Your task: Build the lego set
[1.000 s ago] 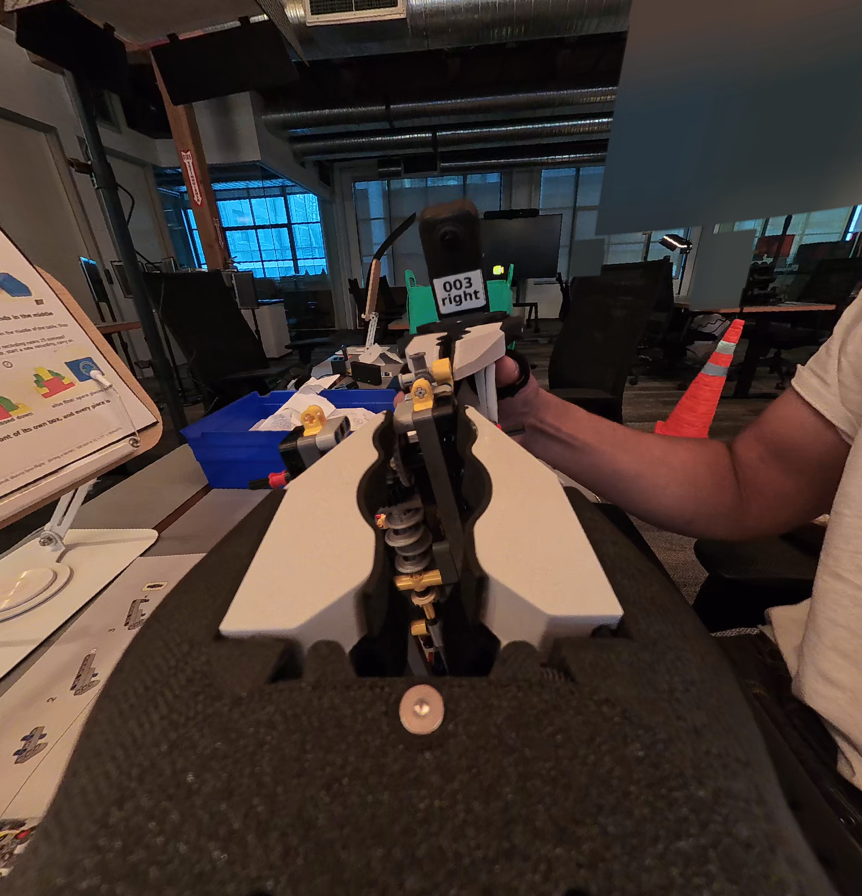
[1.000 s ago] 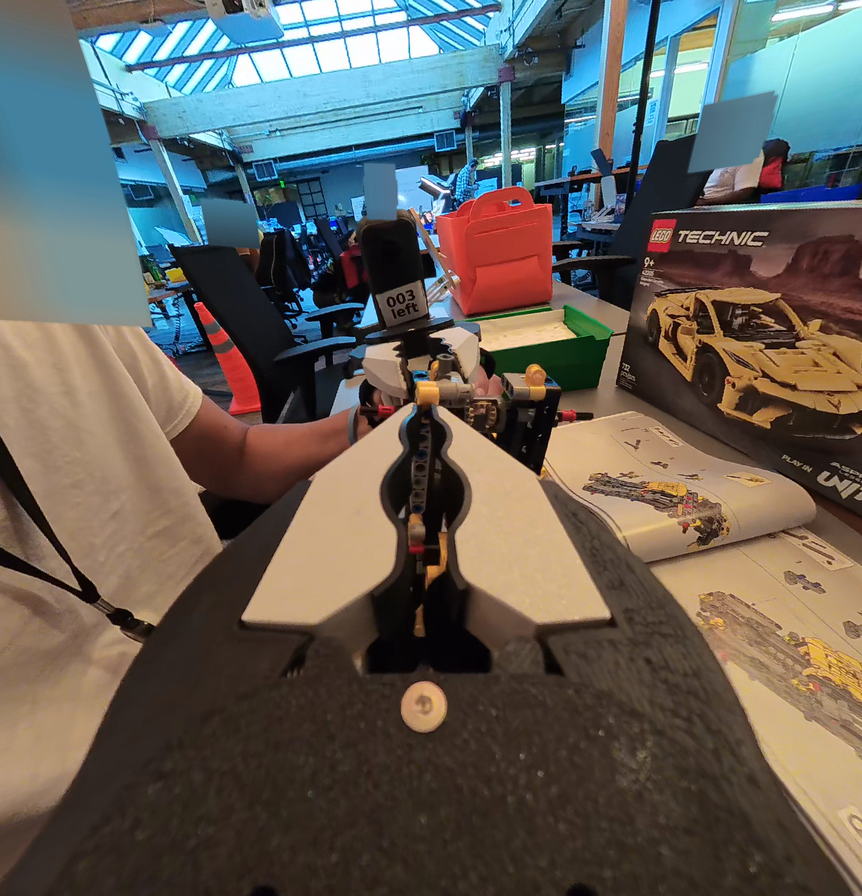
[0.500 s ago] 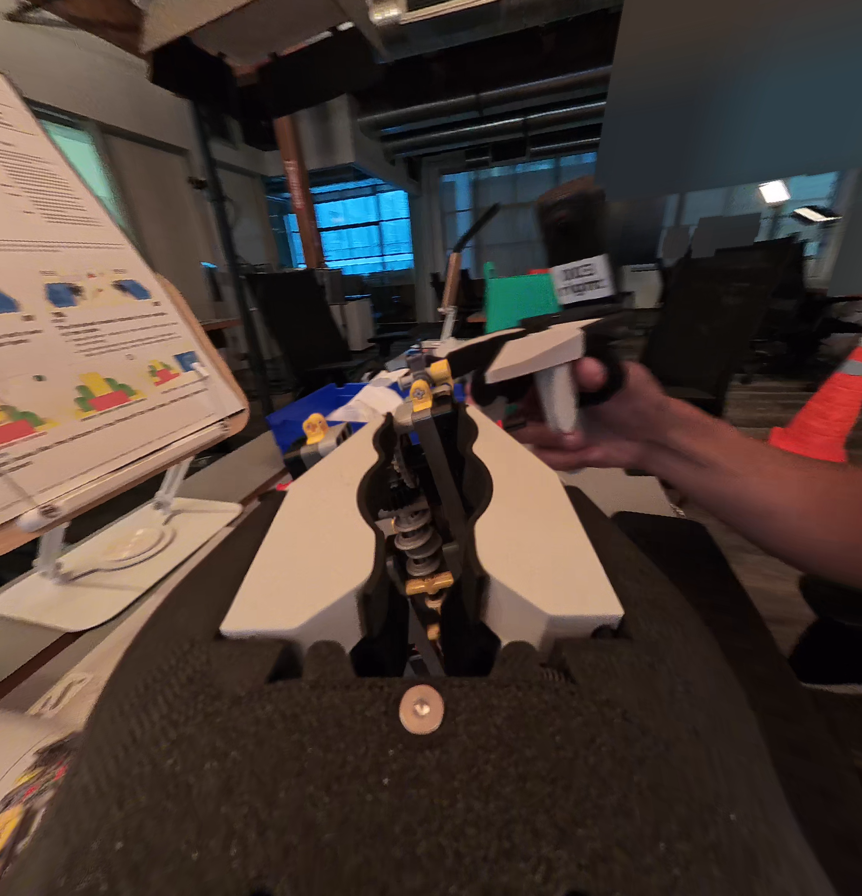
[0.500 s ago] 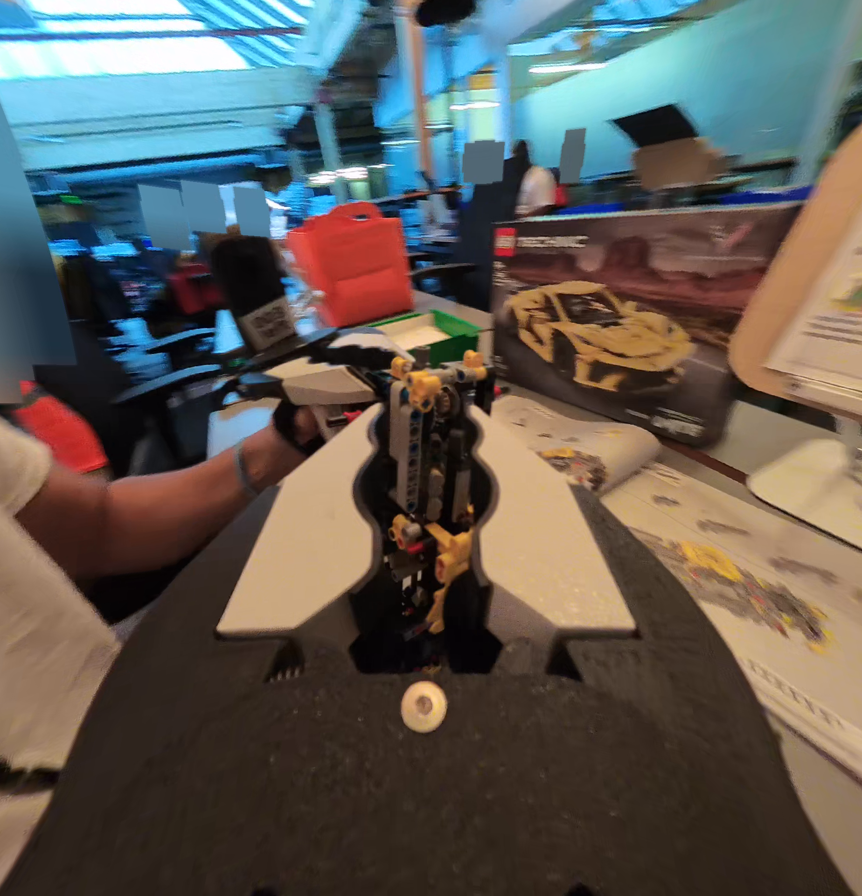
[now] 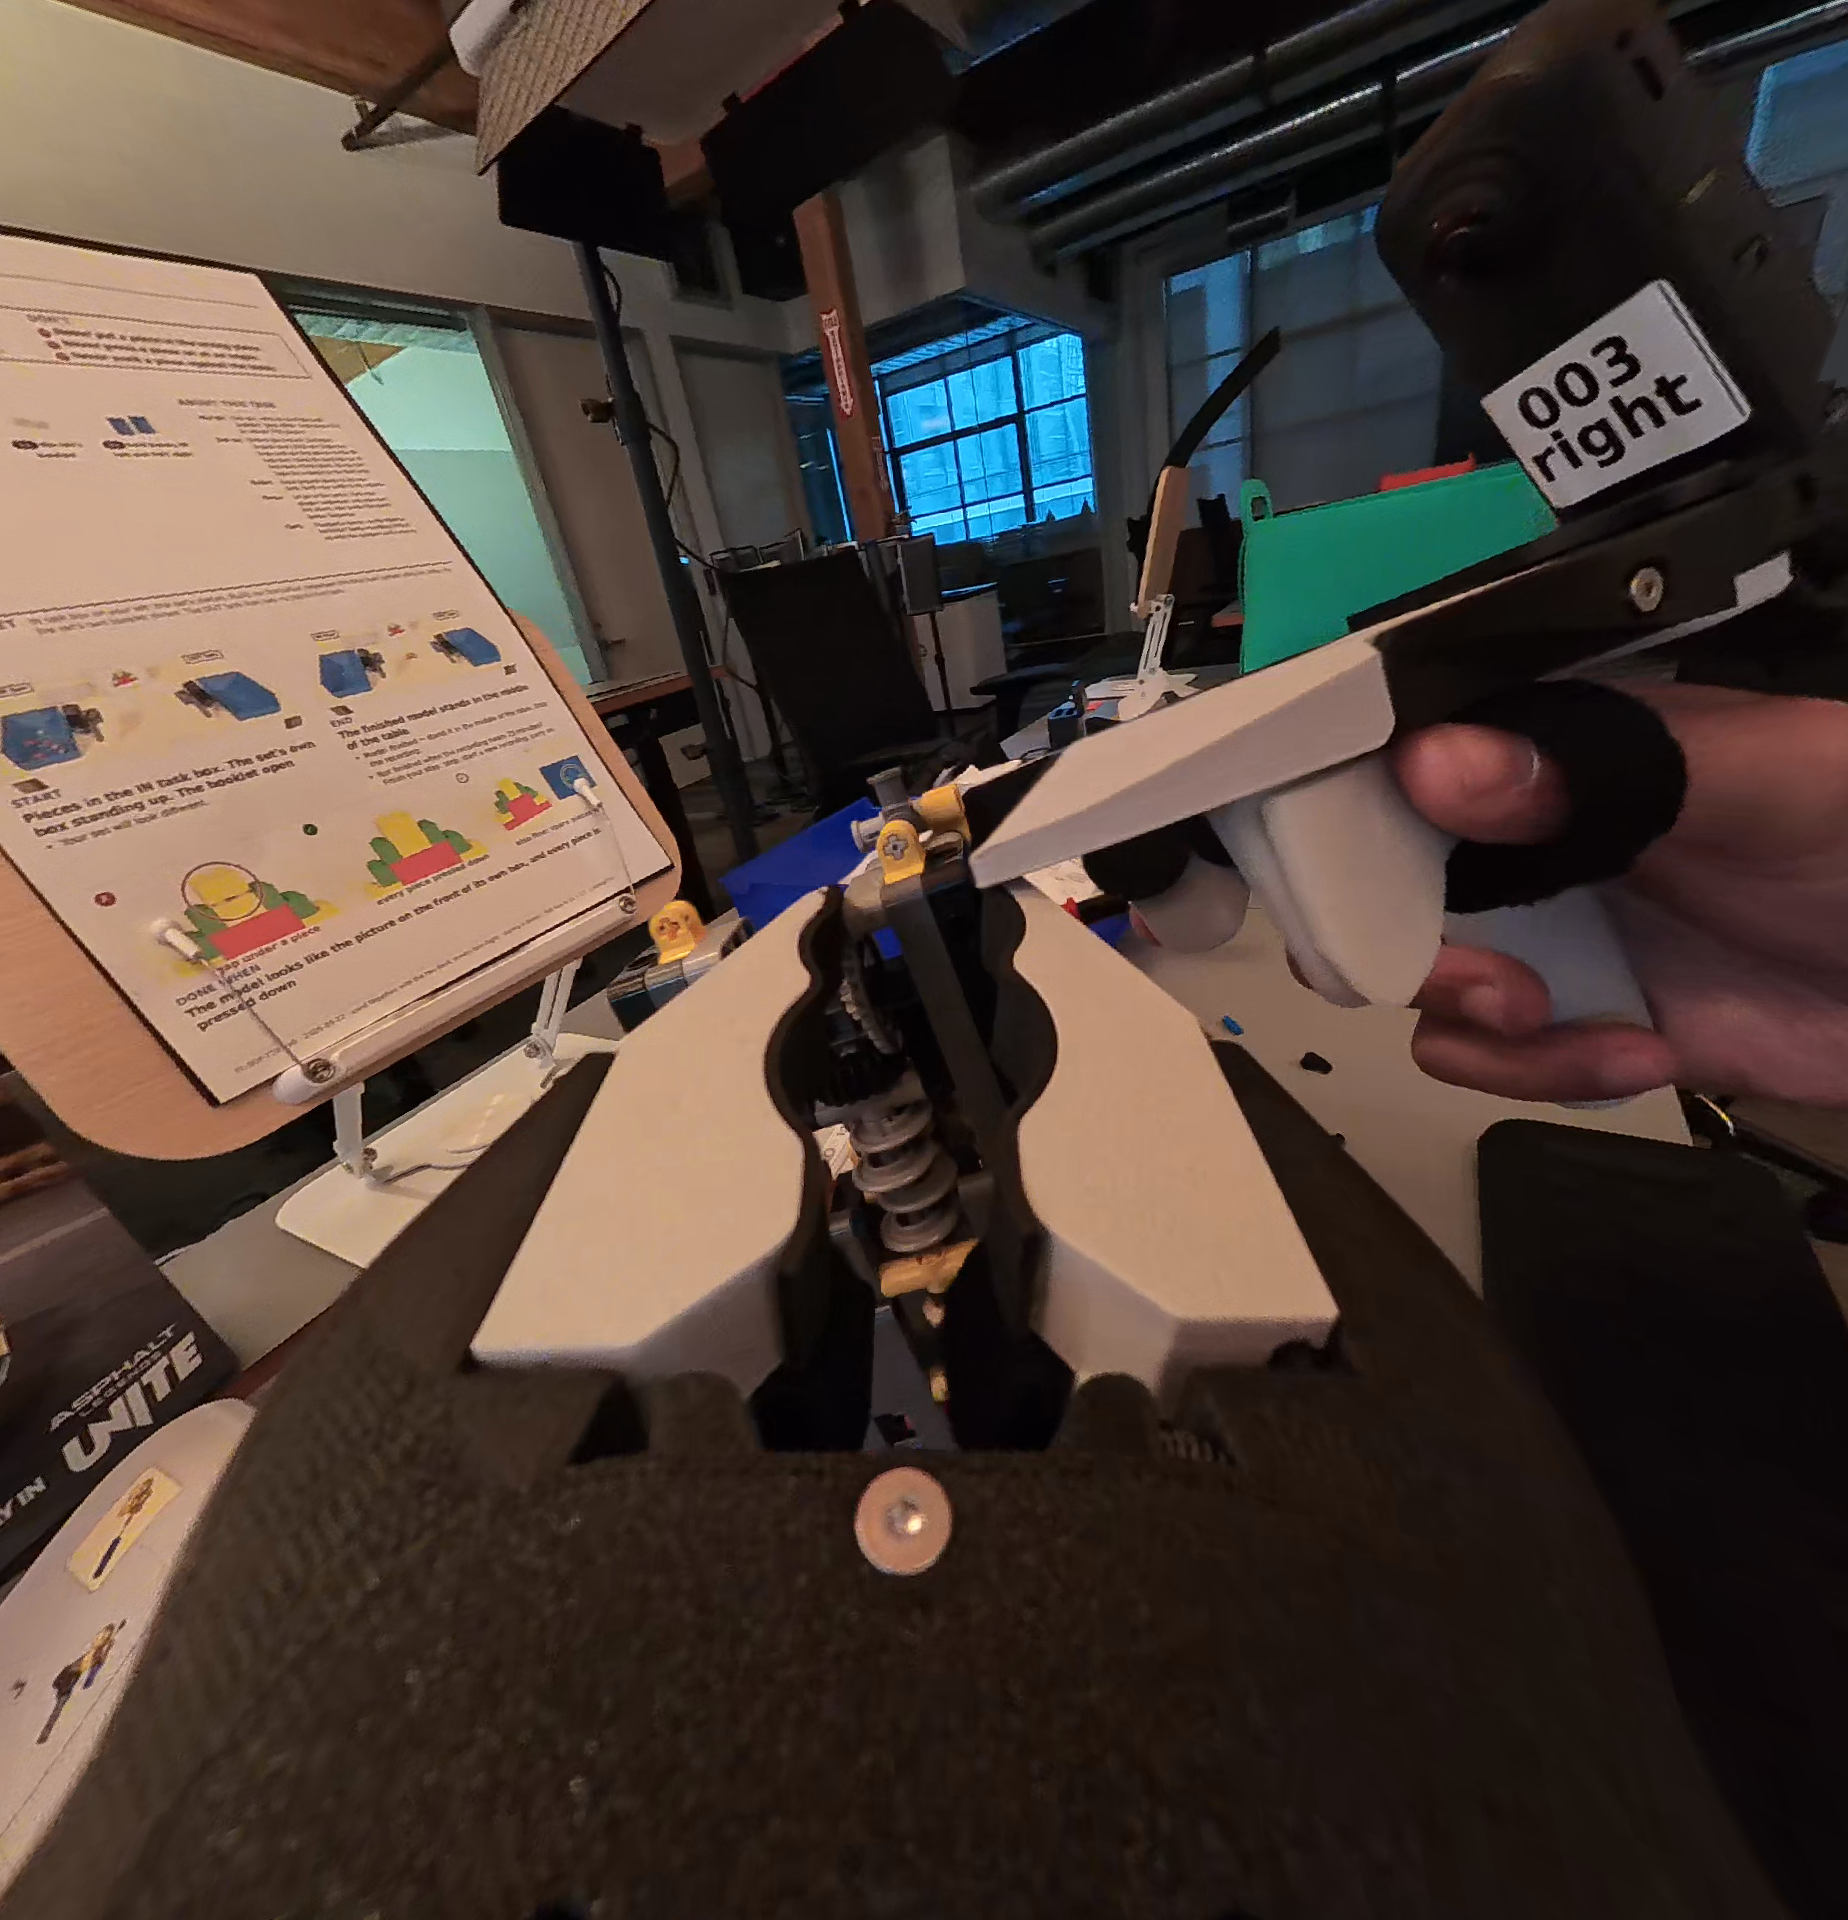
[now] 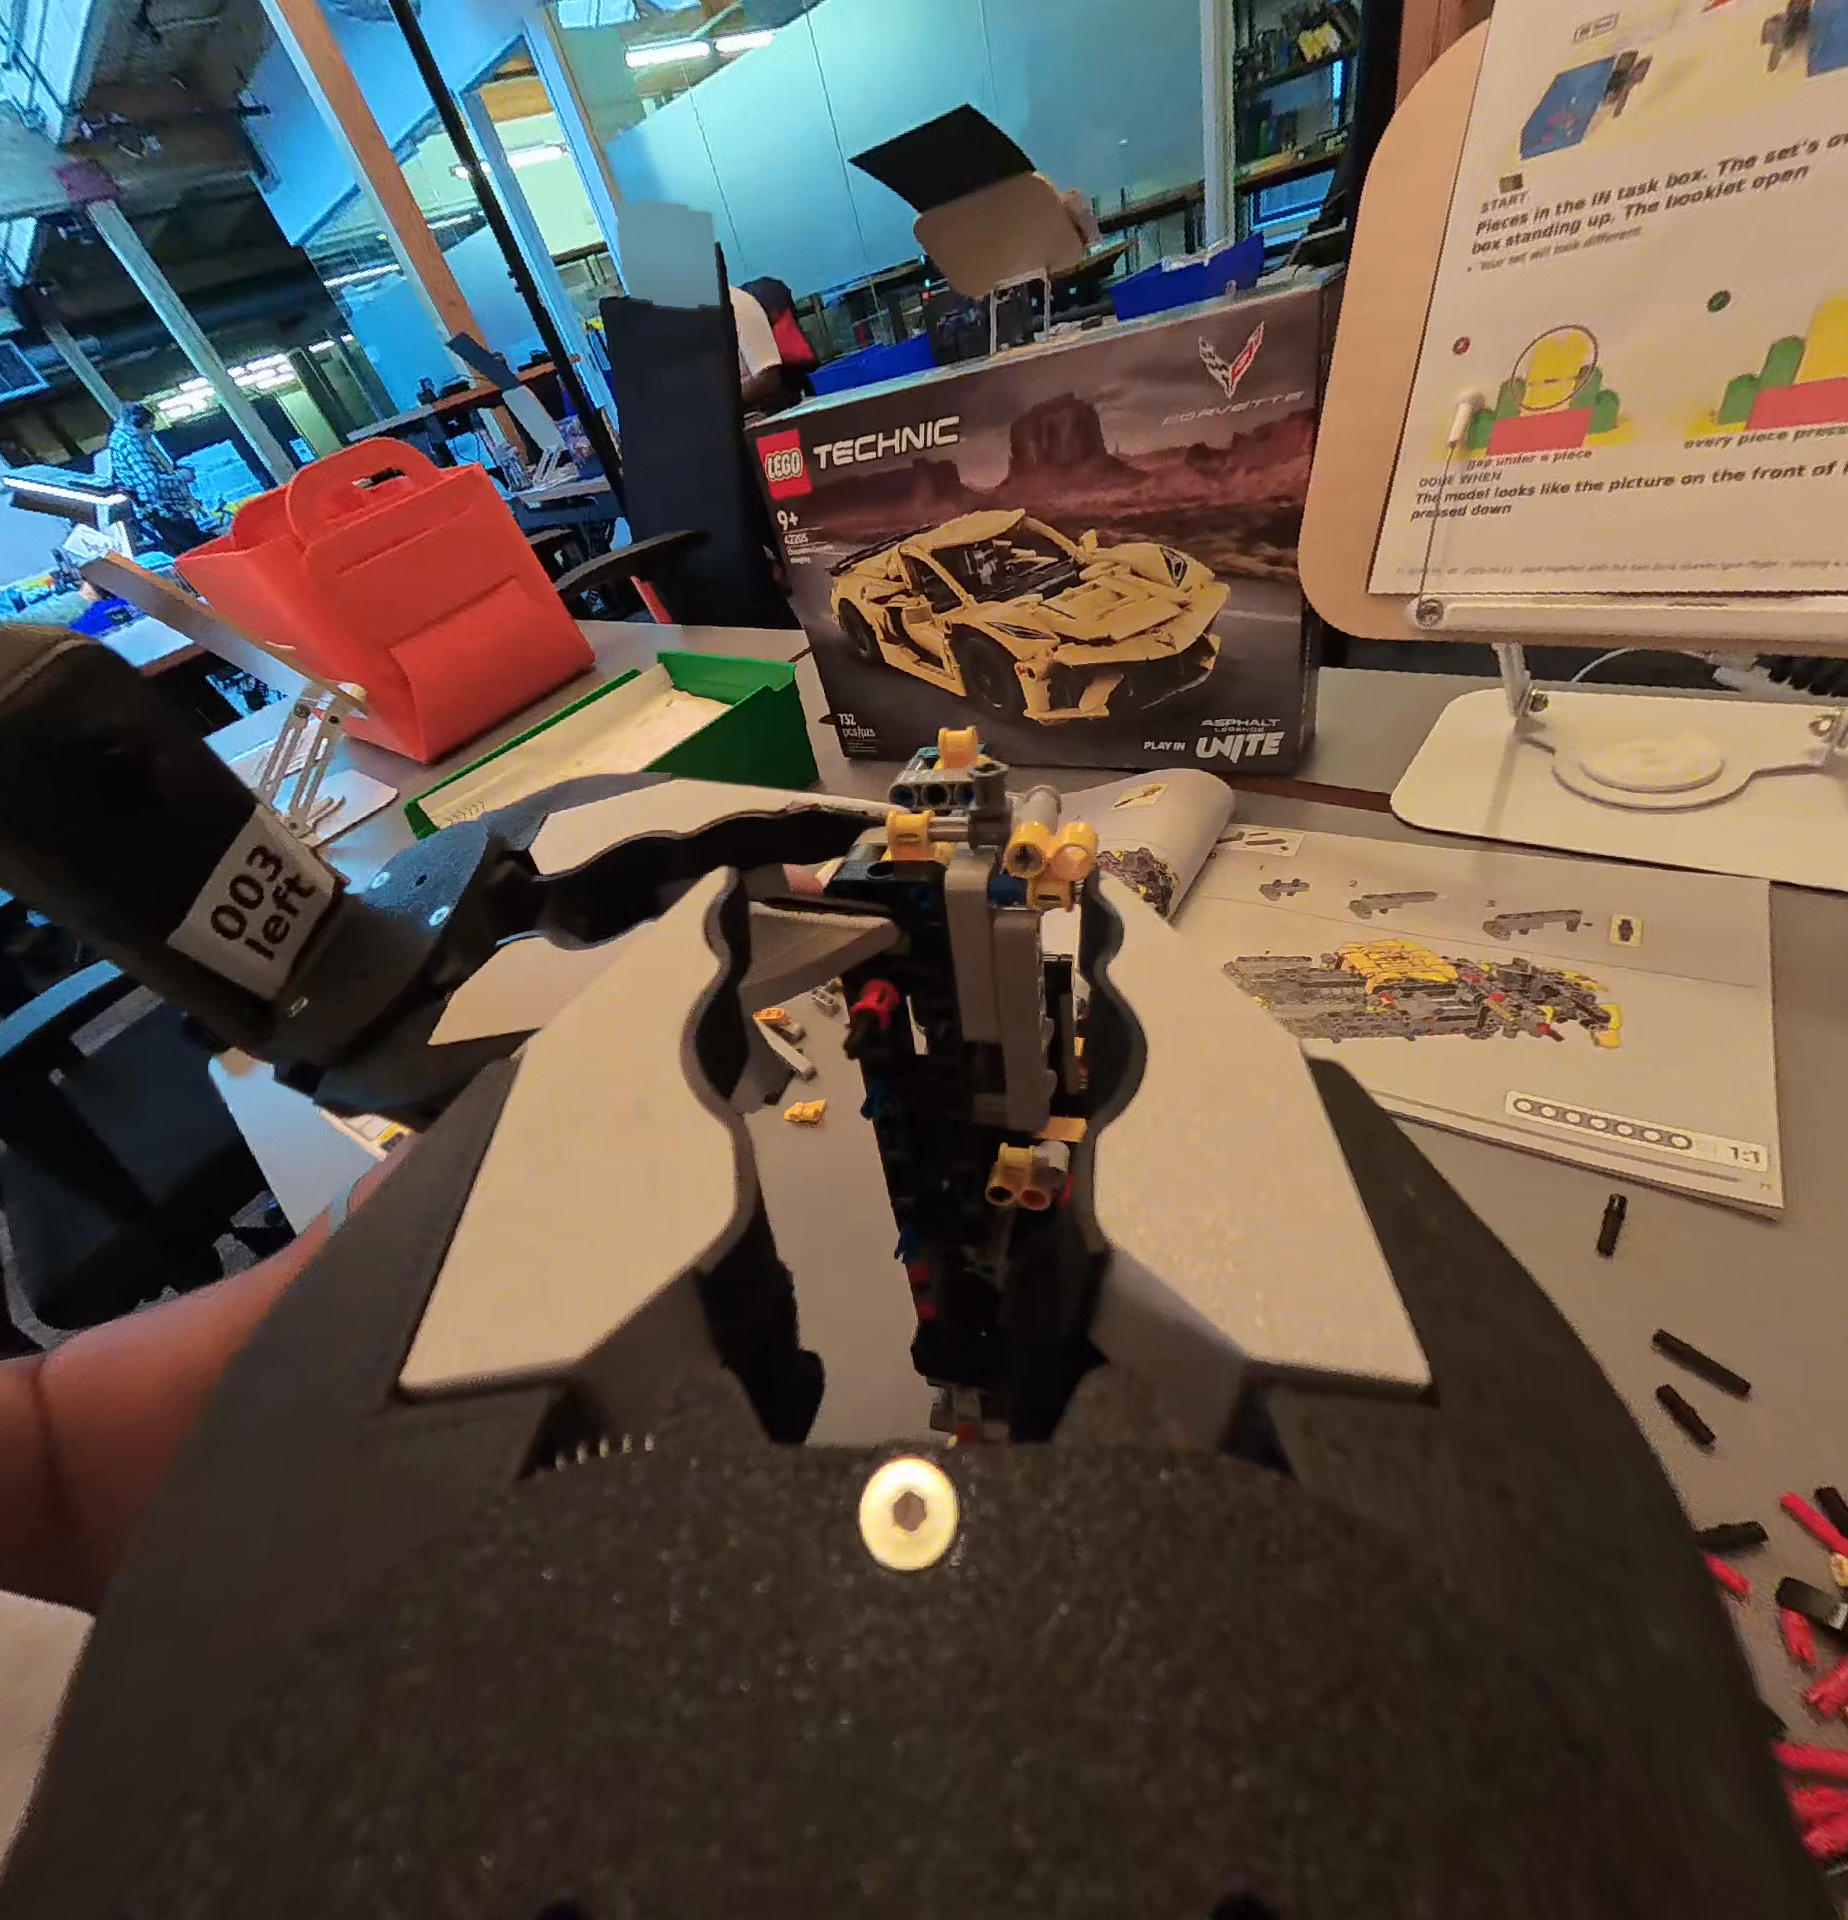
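Left hand-held gripper (image 5: 904, 1039): jaws drawn narrow around a partly built lego assembly (image 5: 915, 1101), clamping its black beam and grey spring section.

Right hand-held gripper (image 6: 961, 997): jaws set wider, yet the same assembly sits between them, pressed against the right-side finger; it grips the grey and black frame.

Where the model is: held in the air above the tabletop (image 6: 1522, 1278), shared by both tools, with yellow connectors at its top end.

Right hand (image 5: 1626, 894): seen in the left wrist view wrapped round the white trigger, close beside the model's top.

Loose parts: red and black pins (image 6: 1824, 1621) lie scattered at the right edge of the tabletop; 2 or 3 small pieces (image 6: 795, 1039) lie directly below the model.

Reference: open instruction booklet (image 6: 1471, 987) lies flat near the set's box (image 6: 1045, 561), which stands upright behind it.

Risk 1: 2 grips pulling or twisting against each other could pop a pin joint apart.

Risk 2: if either tool loosens early, the model may pivot and drop onto the loose pieces.

Risk 3: hard squeezing across the spring section could bend or shift it out of line.

Unclear: which connection is being worked; the fingers hide the middle of the model.
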Demonstrator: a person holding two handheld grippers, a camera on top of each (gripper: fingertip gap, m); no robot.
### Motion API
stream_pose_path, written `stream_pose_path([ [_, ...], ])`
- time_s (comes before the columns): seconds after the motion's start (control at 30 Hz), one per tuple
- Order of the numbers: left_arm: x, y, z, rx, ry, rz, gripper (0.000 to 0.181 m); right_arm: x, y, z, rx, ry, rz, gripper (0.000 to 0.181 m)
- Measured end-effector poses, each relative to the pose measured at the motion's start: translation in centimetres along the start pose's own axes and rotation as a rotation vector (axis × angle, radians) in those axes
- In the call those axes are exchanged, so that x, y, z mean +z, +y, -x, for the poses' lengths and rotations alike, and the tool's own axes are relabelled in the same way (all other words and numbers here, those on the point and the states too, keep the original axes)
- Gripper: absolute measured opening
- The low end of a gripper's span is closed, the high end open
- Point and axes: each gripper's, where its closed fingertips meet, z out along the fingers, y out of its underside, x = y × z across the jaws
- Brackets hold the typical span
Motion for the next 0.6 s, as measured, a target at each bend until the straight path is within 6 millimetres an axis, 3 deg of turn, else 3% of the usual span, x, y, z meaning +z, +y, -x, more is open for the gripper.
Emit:
stream_pose_path([
  [0.6,0.04,0.05,0.12,0.011,-0.032,-0.023,0.026,0.19,-0.12,-0.35,0.040,-0.055,-0.012,0.054],
])
